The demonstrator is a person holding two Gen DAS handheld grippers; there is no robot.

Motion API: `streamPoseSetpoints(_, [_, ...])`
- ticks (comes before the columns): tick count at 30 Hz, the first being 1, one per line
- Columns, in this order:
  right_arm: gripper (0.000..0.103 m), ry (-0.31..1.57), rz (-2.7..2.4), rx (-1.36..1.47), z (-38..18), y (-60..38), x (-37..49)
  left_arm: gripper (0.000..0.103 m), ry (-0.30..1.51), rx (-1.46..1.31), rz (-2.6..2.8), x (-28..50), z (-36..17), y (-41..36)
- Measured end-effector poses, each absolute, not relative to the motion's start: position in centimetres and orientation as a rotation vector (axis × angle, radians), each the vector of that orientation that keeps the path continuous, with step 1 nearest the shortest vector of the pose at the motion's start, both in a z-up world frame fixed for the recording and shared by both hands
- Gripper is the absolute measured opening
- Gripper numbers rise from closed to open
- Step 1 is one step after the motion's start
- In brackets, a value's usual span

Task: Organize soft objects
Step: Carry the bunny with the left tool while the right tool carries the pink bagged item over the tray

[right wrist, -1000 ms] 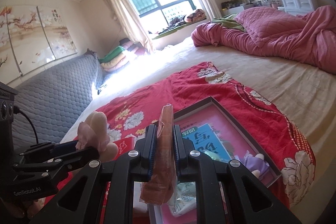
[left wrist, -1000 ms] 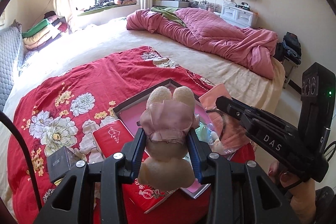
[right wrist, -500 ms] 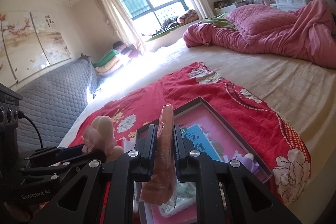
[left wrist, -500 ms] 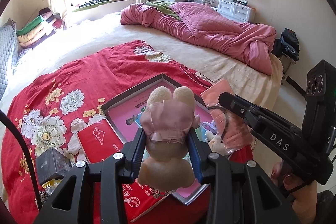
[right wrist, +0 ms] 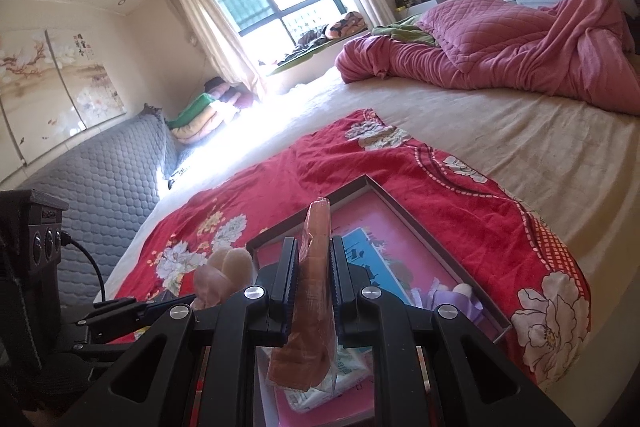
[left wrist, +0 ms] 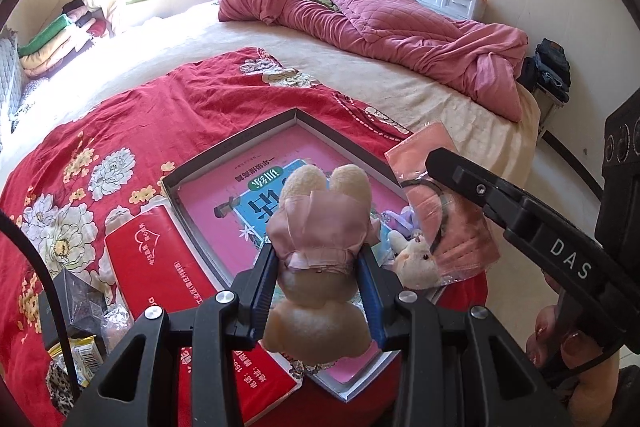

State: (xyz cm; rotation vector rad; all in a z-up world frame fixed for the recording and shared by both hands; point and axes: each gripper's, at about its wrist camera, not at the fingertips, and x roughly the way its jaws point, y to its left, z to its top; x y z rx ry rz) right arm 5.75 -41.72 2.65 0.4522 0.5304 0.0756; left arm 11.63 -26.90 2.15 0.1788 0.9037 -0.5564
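Note:
My left gripper point(left wrist: 318, 267) is shut on a beige plush rabbit point(left wrist: 320, 239) in a pink dress and holds it above a shallow grey box point(left wrist: 236, 143) with a pink book inside. My right gripper point(right wrist: 314, 259) is shut on a flat pink plastic packet point(right wrist: 312, 295); the packet also shows in the left wrist view point(left wrist: 448, 211), over the box's right edge. A small plush animal point(left wrist: 414, 259) lies at the box's right corner, beside a purple soft item point(right wrist: 452, 299). The rabbit shows in the right wrist view point(right wrist: 224, 271) at lower left.
The box rests on a red floral blanket point(left wrist: 132, 131) on a large bed. A red booklet point(left wrist: 160, 259) lies left of the box, a dark small box point(left wrist: 76, 299) and wrappers further left. A pink quilt point(left wrist: 384, 27) is bunched at the far side. The bed edge drops off at right.
Both grippers have moved forward and lower over the box, still holding the rabbit and the packet. The book in the box now looks nearer and larger.

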Motion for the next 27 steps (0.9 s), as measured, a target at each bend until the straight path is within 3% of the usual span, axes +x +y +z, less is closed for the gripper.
streamPoseSetpoints(27, [0.017,0.604,-0.004,0.469,-1.2,-43.0,7.0,0.04,1.017,0.212,-0.551,12.9,-2.4,-29.2])
